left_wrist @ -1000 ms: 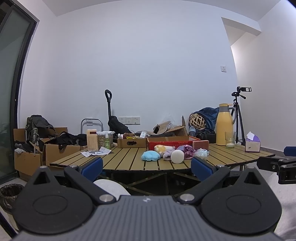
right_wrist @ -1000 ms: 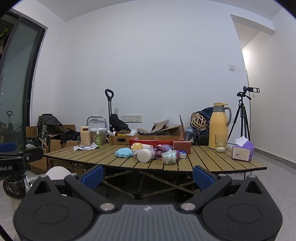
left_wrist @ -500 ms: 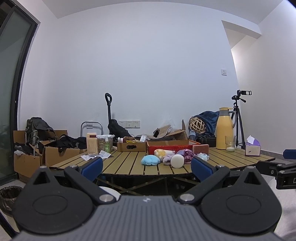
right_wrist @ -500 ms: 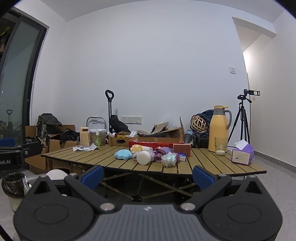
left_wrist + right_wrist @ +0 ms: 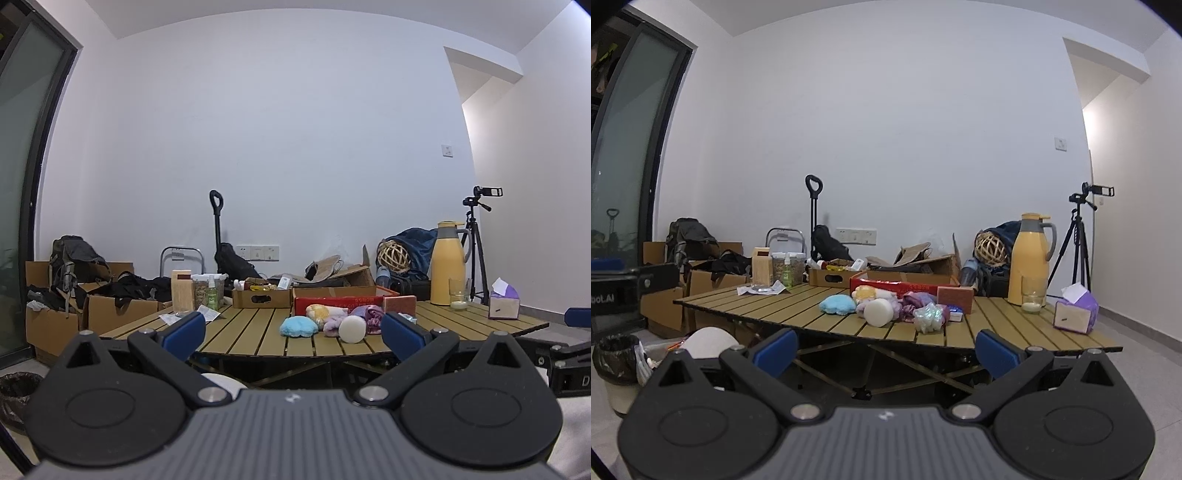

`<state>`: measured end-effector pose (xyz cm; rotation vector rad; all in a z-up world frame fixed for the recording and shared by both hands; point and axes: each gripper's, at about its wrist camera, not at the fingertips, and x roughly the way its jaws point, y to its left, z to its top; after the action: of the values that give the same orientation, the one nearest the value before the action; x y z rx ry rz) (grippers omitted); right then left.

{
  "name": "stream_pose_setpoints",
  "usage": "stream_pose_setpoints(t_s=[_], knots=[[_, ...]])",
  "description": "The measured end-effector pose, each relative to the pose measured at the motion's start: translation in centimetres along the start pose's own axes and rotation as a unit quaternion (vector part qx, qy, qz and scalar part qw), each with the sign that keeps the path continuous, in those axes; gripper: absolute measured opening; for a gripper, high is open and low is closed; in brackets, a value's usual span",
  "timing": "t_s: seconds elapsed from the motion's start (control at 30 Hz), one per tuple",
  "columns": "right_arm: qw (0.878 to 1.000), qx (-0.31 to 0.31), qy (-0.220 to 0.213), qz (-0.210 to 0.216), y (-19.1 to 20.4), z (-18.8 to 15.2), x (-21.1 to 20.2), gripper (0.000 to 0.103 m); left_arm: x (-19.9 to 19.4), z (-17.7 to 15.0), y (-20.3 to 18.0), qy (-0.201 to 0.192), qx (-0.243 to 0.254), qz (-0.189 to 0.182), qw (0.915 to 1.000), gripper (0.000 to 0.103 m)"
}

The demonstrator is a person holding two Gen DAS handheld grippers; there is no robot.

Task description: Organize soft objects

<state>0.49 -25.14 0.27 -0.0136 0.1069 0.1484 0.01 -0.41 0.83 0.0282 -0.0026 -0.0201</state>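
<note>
A heap of soft things lies mid-table on the slatted wooden table (image 5: pixel 255 332) (image 5: pixel 820 314): a light blue plush (image 5: pixel 298 327) (image 5: pixel 836 305), a white round sponge (image 5: pixel 352 329) (image 5: pixel 878 312), a yellow-and-pink plush (image 5: pixel 320 312) (image 5: pixel 866 294), purple cloth (image 5: pixel 373 317) (image 5: pixel 918 300) and a shiny clear bundle (image 5: pixel 928 317). Behind them stands a red cardboard box (image 5: pixel 340 297) (image 5: pixel 897 286). My left gripper (image 5: pixel 293 334) and my right gripper (image 5: pixel 886 350) are both open, empty, held low and well short of the table. The right gripper also pokes into the left wrist view at the right edge.
On the table also stand a yellow thermos (image 5: pixel 447 273) (image 5: pixel 1030 258), a glass (image 5: pixel 1032 295), a purple tissue box (image 5: pixel 503 304) (image 5: pixel 1075 314), a brown cardboard tray (image 5: pixel 260 297) and jars at the back left. Cardboard boxes, bags, a bin (image 5: pixel 617 365) and a tripod (image 5: pixel 1078 236) ring the table.
Both cameras have sunk lower relative to the table top, so I see it nearly edge-on. Both grippers stay open and the soft things have not moved.
</note>
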Motion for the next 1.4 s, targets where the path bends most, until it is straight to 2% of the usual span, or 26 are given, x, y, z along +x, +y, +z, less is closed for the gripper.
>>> stream_pose_setpoints(t_s=[0.2,1.4], knots=[[1.000,0.020,0.011,0.002,-0.2,-0.5,-0.1,0.103,-0.5,-0.6,0.1,0.007,0.006,-0.003,1.0000,0.103],[1.000,0.022,0.011,0.008,-0.3,-0.6,1.0,0.103,0.4,-0.5,0.4,0.018,0.003,0.001,0.9998,0.103]])
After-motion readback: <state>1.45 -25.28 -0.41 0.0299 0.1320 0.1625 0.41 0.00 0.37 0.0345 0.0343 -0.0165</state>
